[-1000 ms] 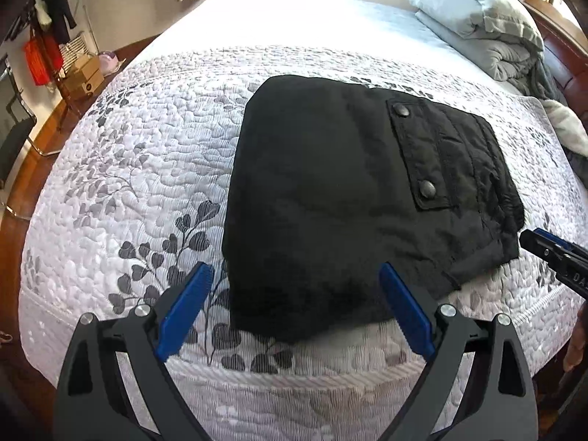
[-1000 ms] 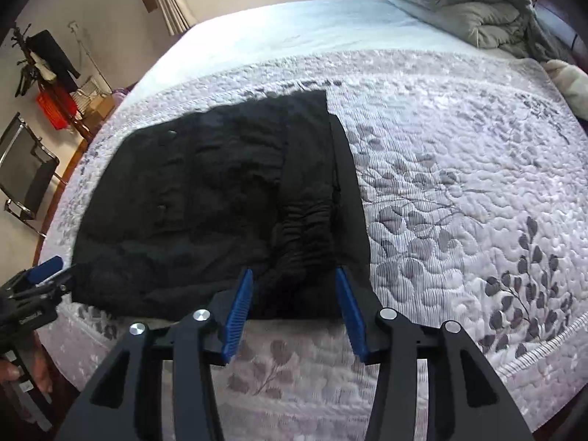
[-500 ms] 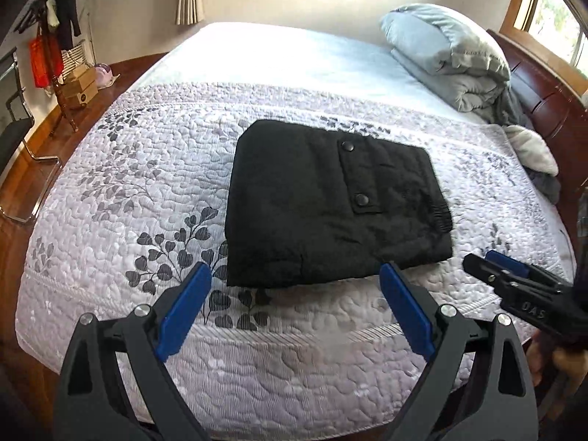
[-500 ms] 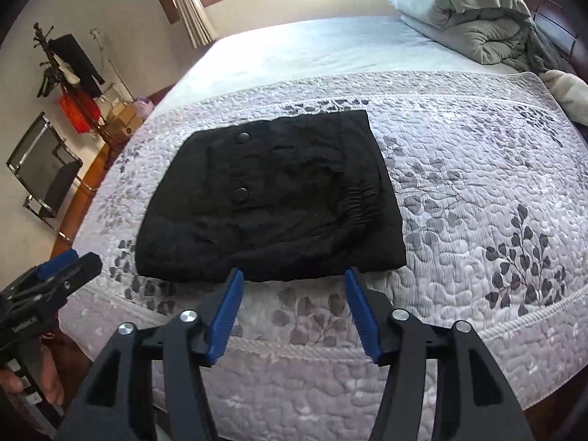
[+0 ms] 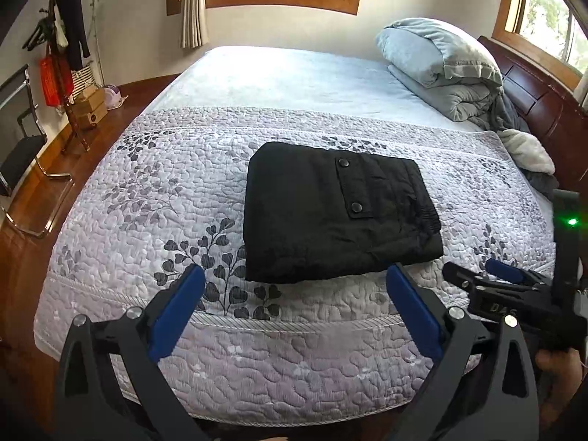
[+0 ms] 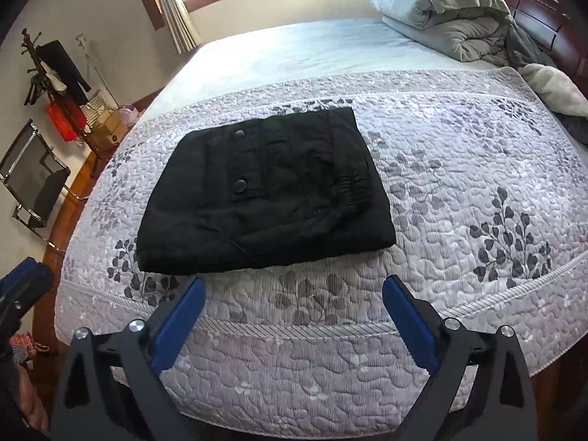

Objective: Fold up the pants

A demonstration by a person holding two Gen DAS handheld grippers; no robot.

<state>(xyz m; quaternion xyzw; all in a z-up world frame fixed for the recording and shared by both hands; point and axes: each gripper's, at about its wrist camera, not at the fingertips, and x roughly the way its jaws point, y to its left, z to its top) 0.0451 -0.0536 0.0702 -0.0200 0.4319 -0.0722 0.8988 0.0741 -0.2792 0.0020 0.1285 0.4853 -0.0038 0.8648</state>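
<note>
The black pants [image 5: 330, 213] lie folded into a compact rectangle on the quilted bedspread [image 5: 154, 198], pocket flap with two snaps facing up. They also show in the right wrist view [image 6: 264, 191]. My left gripper [image 5: 294, 305] is open and empty, held back from the pants' near edge over the bed's front. My right gripper [image 6: 292, 316] is open and empty, also short of the pants. The right gripper shows at the right edge of the left wrist view [image 5: 488, 283].
Grey pillow and folded duvet [image 5: 441, 66] lie at the far right by the wooden headboard [image 5: 544, 103]. A chair [image 5: 22, 154], coat stand [image 5: 62, 55] and boxes stand on the wooden floor to the left. The bed's front edge is just below the grippers.
Both grippers have pulled back and up from the pants, which now lie farther off. The right gripper's jaws have opened wider.
</note>
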